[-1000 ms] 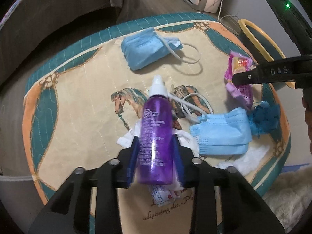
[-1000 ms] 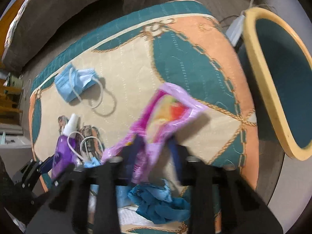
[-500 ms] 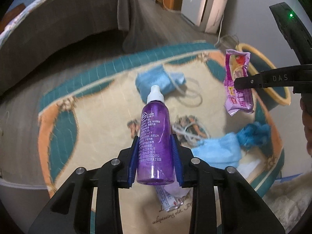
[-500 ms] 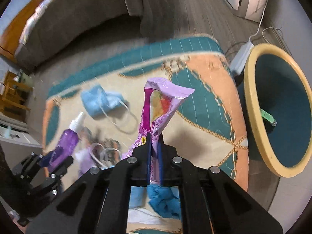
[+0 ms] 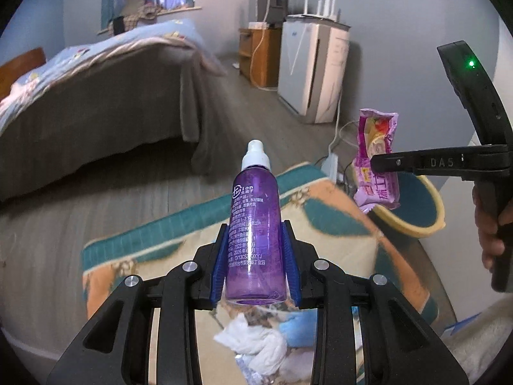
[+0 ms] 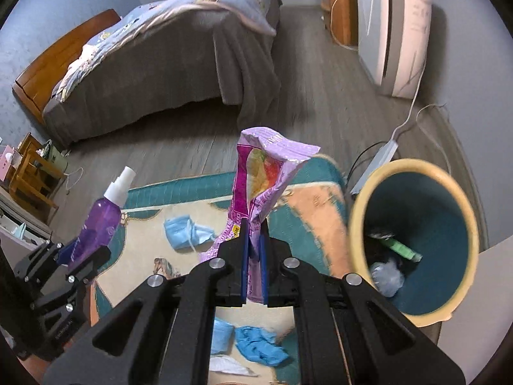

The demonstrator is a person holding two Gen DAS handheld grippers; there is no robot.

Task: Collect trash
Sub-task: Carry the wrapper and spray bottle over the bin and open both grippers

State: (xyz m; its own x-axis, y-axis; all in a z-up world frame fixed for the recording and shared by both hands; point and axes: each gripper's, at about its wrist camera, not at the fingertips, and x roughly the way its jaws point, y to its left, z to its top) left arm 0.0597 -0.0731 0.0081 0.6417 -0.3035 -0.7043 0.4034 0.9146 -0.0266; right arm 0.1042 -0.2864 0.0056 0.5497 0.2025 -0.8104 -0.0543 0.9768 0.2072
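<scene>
Holding a see-through purple plastic spray bottle with a white cap (image 5: 255, 224), the left gripper (image 5: 255, 253) has its two blue pads pressed on the bottle's sides, so the claw is only part way open. The bottle stands up in the air above the teal, cream and orange patterned mat (image 5: 179, 234). The small white writing on the bottle is too tiny to read. Under the claw, the black arms hide most of a crumpled white tissue (image 5: 253, 343) and a blue thing beside it that is too blurry to name.

Further right, the right gripper (image 6: 254, 250) is squeezed almost all the way closed on a thin pink and purple plastic snack wrapper (image 6: 259, 176). The wrapper sticks up above the claw, and its bottom end is hidden between the blue pads. Behind it a light blue paper face mask (image 6: 182, 232) lies flat on the mat. Below the claw, a bunched-up blue glove (image 6: 259, 346) and another light blue mask (image 6: 221, 337) are partly covered by the black arms.

At the far right a round bin with a yellow rim and teal inside (image 6: 359, 192) stands just beside the mat. Inside it lie a small green stick-like thing (image 6: 404, 250), a crumpled clear bit (image 6: 384, 277) and something dark that is hard to make out. The bin's near edge is cut off.
</scene>
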